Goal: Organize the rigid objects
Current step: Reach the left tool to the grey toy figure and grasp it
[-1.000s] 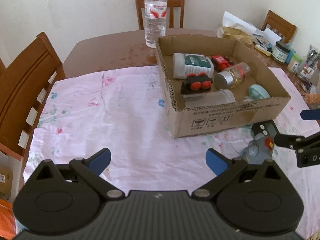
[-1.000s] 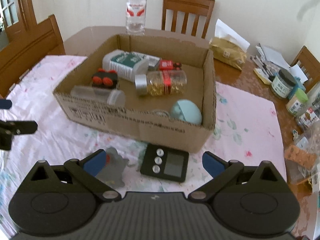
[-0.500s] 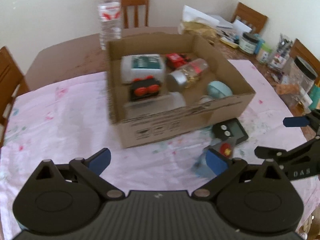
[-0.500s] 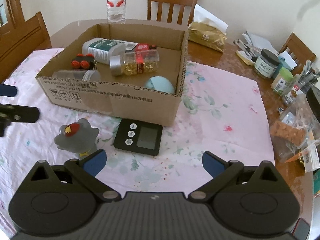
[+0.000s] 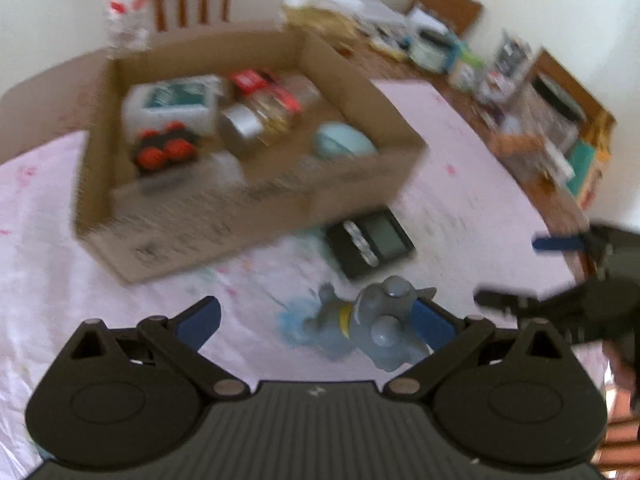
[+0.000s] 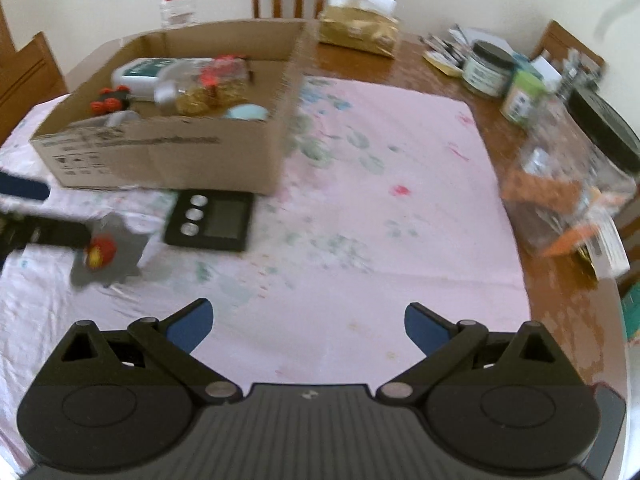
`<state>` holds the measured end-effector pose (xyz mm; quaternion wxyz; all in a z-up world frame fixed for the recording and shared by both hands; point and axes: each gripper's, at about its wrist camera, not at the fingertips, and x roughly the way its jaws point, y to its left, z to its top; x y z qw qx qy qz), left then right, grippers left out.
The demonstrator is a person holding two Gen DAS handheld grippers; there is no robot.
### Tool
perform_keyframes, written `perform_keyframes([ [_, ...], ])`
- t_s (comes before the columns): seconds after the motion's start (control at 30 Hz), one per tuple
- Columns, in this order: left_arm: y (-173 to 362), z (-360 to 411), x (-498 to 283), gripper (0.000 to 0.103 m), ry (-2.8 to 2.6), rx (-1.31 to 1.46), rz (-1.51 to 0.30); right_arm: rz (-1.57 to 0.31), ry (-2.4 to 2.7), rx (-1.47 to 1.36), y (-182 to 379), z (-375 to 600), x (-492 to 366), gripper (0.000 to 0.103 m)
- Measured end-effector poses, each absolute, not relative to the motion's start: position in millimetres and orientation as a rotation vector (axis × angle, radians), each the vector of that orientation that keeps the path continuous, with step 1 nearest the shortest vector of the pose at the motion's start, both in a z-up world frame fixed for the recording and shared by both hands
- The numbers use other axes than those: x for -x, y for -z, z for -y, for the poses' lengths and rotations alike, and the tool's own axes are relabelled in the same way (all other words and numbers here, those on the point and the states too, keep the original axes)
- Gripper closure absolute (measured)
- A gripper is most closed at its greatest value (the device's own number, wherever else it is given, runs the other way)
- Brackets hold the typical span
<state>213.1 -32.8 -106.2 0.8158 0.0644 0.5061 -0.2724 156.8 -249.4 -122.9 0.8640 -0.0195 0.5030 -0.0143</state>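
Wooden table (image 6: 448, 76) under pink floral cloth (image 6: 384, 216).

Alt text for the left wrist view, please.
Blurred by motion, the open left gripper closes in on a grey toy figure lying on the pink cloth, near its right-hand jaw. Behind sit a black digital timer and a cardboard box of containers.
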Motion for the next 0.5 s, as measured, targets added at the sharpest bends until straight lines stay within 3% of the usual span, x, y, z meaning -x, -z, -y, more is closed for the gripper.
perform_keyframes([
  [0.5,122.4,64.6,-168.4,0.002,0.621,-0.246,-1.040,-1.089,0.002,0.077,144.3,266.6,-155.5,0.000],
])
